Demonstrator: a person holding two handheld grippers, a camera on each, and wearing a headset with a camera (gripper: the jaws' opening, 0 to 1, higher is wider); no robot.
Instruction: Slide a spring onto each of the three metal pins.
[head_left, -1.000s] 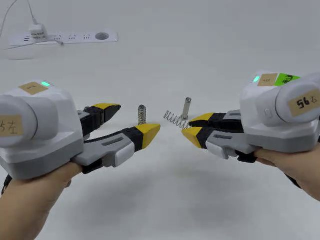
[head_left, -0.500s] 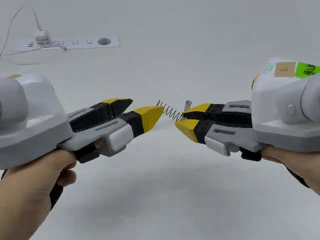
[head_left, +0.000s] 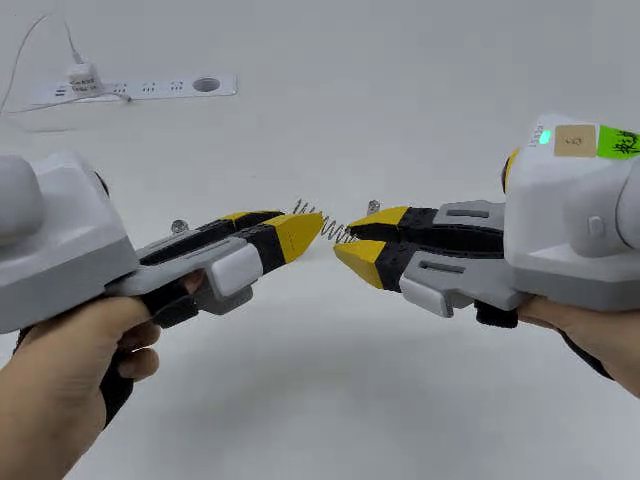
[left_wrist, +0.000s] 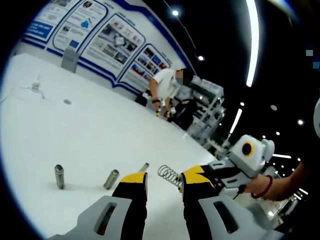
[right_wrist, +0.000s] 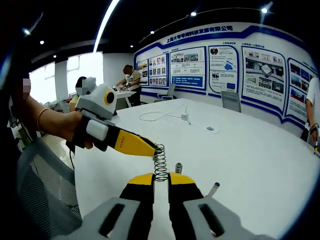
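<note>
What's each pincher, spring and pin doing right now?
Loose spring, held by one end, on no pin.
Right gripper, shut on that spring.
Left gripper, open beside that spring.
Left pin, spring on.
Middle pin, spring on.
Right pin, bare.

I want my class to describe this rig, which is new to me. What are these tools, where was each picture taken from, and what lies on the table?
A person holds a hand tool with two yellow-tipped fingers in each hand: the left gripper and the right gripper. One picture looks down from a headset; the round two come from cameras on the grippers. On the table stand a pin with a spring, another, and a bare pin. The right gripper pinches a loose spring; the left gripper's open fingers touch its other end.
</note>
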